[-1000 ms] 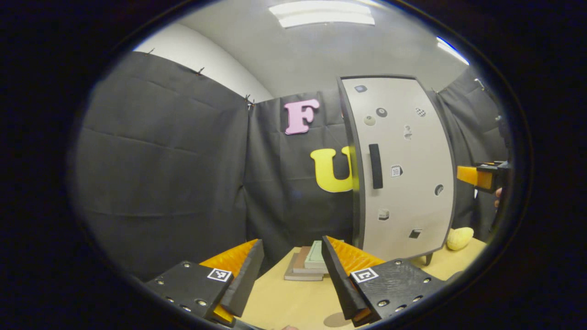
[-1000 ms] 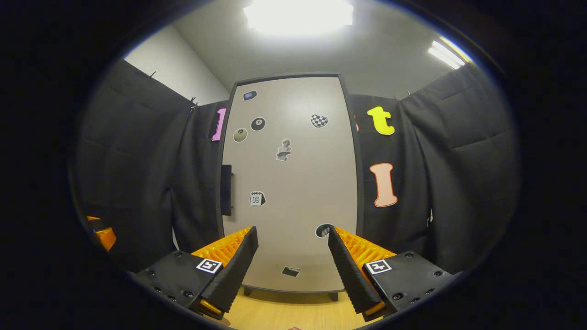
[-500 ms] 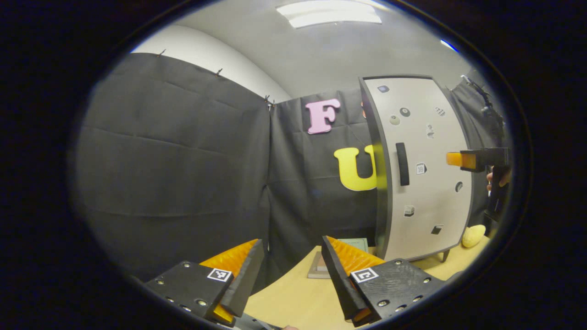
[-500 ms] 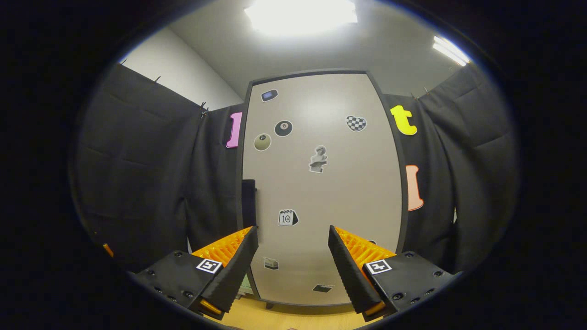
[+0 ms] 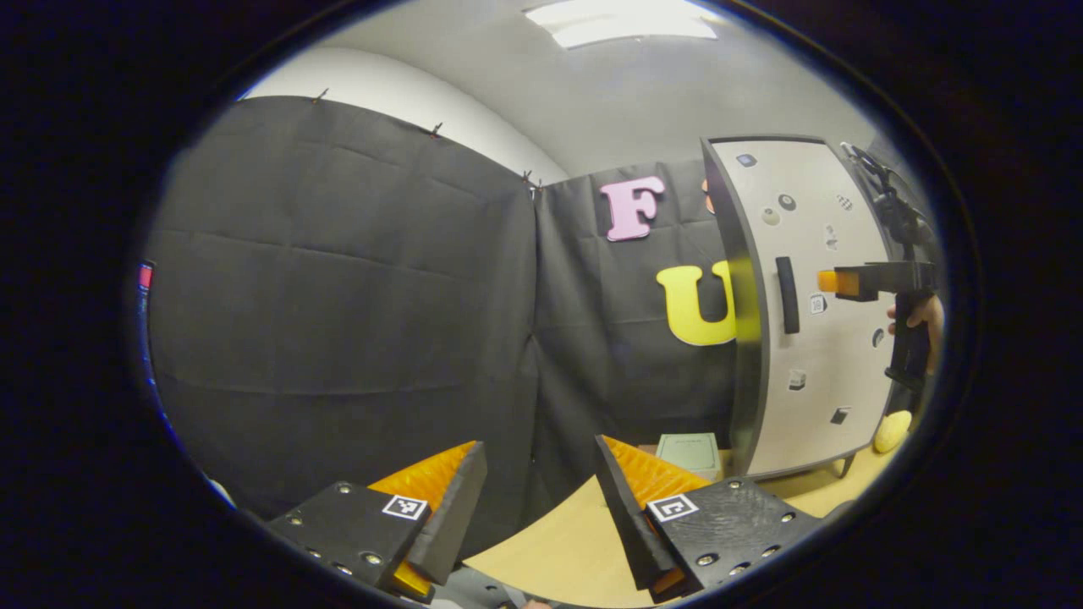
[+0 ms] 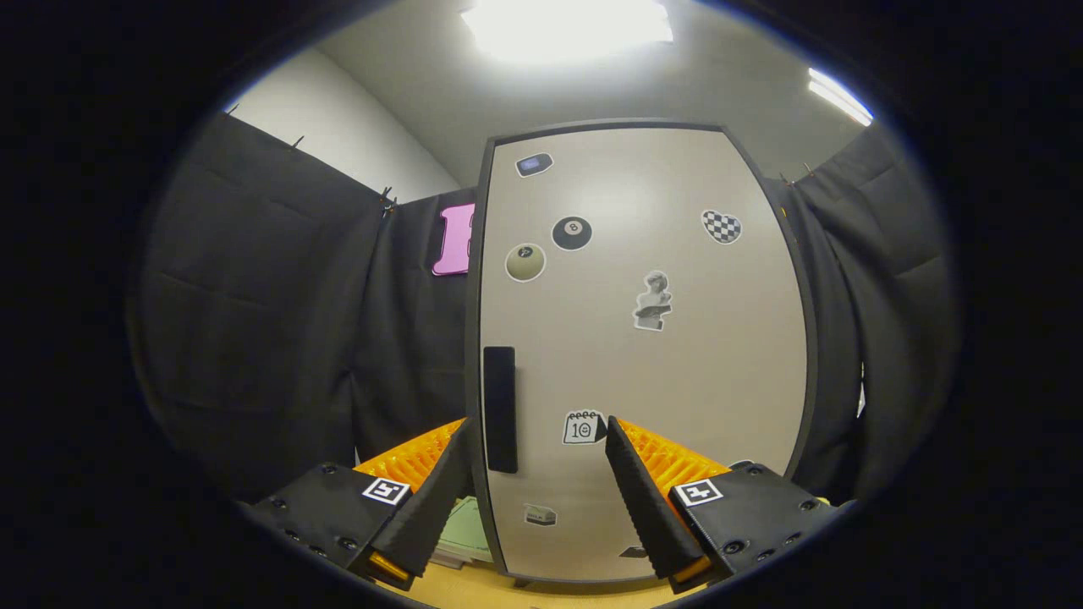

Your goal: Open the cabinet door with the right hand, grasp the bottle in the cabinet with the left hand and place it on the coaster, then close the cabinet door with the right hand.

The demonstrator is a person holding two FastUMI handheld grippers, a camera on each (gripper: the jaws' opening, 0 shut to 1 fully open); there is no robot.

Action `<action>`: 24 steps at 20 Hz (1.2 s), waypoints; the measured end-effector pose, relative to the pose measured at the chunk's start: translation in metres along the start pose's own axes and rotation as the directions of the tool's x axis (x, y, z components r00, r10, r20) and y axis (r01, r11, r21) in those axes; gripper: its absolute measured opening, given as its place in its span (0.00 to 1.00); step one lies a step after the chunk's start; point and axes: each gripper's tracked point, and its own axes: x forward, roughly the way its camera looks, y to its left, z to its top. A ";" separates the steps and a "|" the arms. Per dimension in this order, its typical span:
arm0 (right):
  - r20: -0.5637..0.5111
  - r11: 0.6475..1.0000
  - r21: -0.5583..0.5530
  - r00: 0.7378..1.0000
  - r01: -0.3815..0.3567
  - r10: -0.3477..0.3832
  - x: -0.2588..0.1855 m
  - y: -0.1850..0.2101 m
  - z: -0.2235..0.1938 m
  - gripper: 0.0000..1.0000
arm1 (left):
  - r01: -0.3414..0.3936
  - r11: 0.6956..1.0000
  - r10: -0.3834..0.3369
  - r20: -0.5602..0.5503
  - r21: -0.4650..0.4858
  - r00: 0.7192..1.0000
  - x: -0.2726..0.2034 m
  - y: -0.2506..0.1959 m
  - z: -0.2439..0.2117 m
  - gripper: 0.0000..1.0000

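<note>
Right gripper [image 6: 537, 474]: fingers spread wide, holding nothing; it faces the cabinet door with the handle between its fingers but farther off, not touched. In the left gripper view it shows at 3 o'clock [image 5: 833, 282], held by a hand [image 5: 922, 315], pointing at the door.
Left gripper [image 5: 537, 499]: fingers spread, empty, hanging low over the table edge and aimed at the black cloth wall, well apart from the cabinet.
Cabinet [image 6: 643, 338]: tall, pale, dark-edged, standing on short legs on the table [image 5: 550, 550]; its door is shut and carries small stickers. By its look, a stiff flat panel that should swing on hinges at the edge opposite the handle.
Contents: hidden behind the shut door; the bottle must be inside by the task, but its weight, surface and shape cannot be judged.
Handle [image 6: 499, 408]: dark upright bar at the door's 9 o'clock edge, rigid and narrow; the likely place to grip, one finger on each side.
Books [image 5: 692, 451]: a flat stack on the table just beside the cabinet's foot, at 5 o'clock in the left gripper view.
Yellow lump [image 5: 893, 430]: small, rounded, on the table near the cabinet's far leg; what it is I cannot tell.
Task stage: door not yet opened.
</note>
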 end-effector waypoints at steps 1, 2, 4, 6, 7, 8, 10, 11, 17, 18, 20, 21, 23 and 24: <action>-0.003 1.000 0.000 1.000 -0.001 0.001 0.007 0.004 0.001 0.97 | -0.010 1.000 0.010 0.000 -0.001 1.000 -0.001 0.007 -0.001 0.76; -0.003 1.000 0.003 1.000 -0.006 0.006 0.013 0.009 0.002 0.97 | -0.020 1.000 0.020 0.000 -0.001 1.000 -0.001 0.012 -0.001 0.76; -0.008 1.000 0.005 1.000 -0.012 0.012 0.025 0.019 0.003 0.98 | -0.036 0.999 0.036 -0.003 0.002 0.999 0.000 0.022 -0.004 0.76; -0.010 1.000 -0.007 1.000 -0.013 0.012 0.038 0.027 0.002 0.98 | -0.049 0.999 0.049 -0.013 0.004 0.999 0.000 0.020 -0.006 0.76; -0.020 1.000 -0.013 1.000 -0.015 0.015 0.044 0.032 -0.001 0.98 | -0.056 0.998 0.056 -0.019 0.003 0.998 0.000 0.023 -0.008 0.76; -0.030 1.000 -0.014 0.999 -0.019 0.018 0.051 0.036 -0.004 0.98 | -0.063 0.998 0.063 -0.022 0.002 0.998 0.001 0.025 -0.010 0.76; -0.055 1.000 -0.018 0.998 -0.021 0.020 0.063 0.043 -0.011 0.90 | -0.080 0.997 0.081 -0.024 0.002 0.996 0.002 0.031 -0.016 0.76; -0.070 1.000 -0.021 0.997 -0.012 0.010 0.070 0.044 -0.015 0.92 | -0.090 0.996 0.090 -0.025 0.002 0.996 0.001 0.036 -0.020 0.79; -0.184 0.999 -0.007 0.981 0.054 -0.054 0.098 0.038 -0.039 0.71 | -0.140 0.990 0.139 -0.037 -0.010 0.990 -0.011 0.070 -0.027 0.76; -0.194 0.997 -0.002 0.979 0.071 -0.070 0.101 0.036 -0.041 0.62 | -0.145 0.989 0.144 -0.039 -0.011 0.989 -0.010 0.073 -0.027 0.76; -0.211 0.995 0.017 0.973 0.093 -0.088 0.101 0.032 -0.043 0.39 | -0.149 0.989 0.149 -0.041 -0.010 0.988 -0.010 0.076 -0.028 0.76; -0.223 0.995 0.024 0.971 0.098 -0.090 0.102 0.030 -0.043 0.41 | -0.148 0.989 0.148 -0.040 -0.010 0.988 -0.009 0.077 -0.028 0.79; -0.232 0.996 0.016 0.969 0.087 -0.081 0.102 0.031 -0.045 0.31 | -0.141 0.990 0.140 -0.040 -0.013 0.989 -0.007 0.076 -0.028 0.76; -0.233 0.997 0.005 0.970 0.080 -0.077 0.100 0.032 -0.044 0.25 | -0.134 0.991 0.134 -0.038 -0.012 0.990 -0.006 0.076 -0.027 0.76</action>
